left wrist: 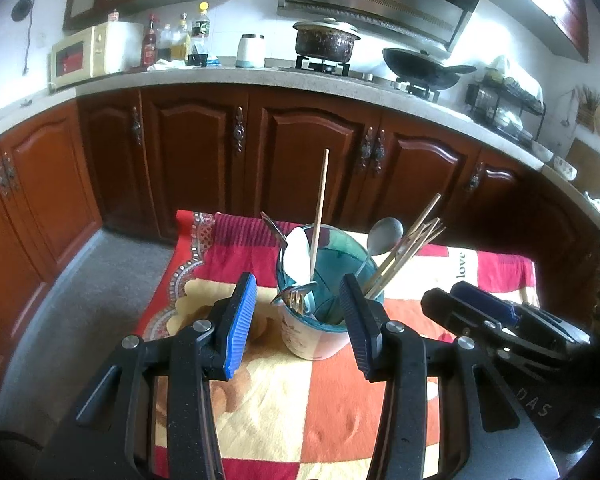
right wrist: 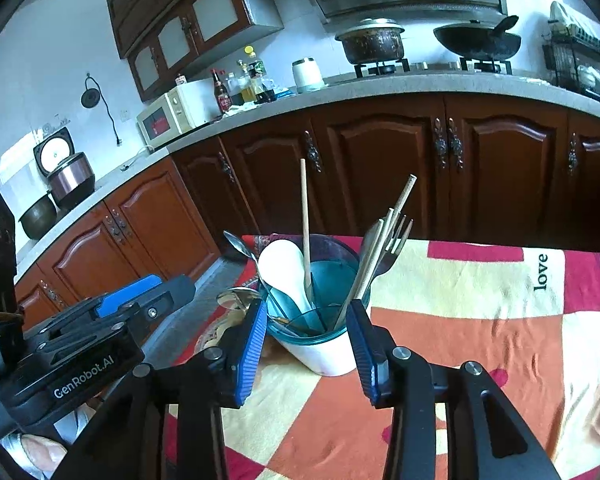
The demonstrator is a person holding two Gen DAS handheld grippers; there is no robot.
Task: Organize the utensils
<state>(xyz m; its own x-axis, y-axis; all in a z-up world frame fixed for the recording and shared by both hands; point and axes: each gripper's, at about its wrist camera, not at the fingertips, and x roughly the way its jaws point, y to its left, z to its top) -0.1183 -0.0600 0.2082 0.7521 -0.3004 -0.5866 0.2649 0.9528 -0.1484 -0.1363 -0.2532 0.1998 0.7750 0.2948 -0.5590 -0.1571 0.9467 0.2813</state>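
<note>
Dark wooden cabinets point(left wrist: 308, 160) back a table point(left wrist: 284, 408) under a patchwork cloth. Centred on it stands the utensil holder point(left wrist: 314, 332), packed with chopsticks point(left wrist: 404, 252), spoons and forks. Left claw point(left wrist: 298, 320) and right claw point(right wrist: 308, 344) both gape open, empty.

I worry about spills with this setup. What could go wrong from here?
1. The cup is packed with tall chopsticks leaning outward; pulling one might tip it.
2. The lone chopstick stands loose and may fall out.
3. The cup stands on a soft cloth, so it may wobble.
</note>
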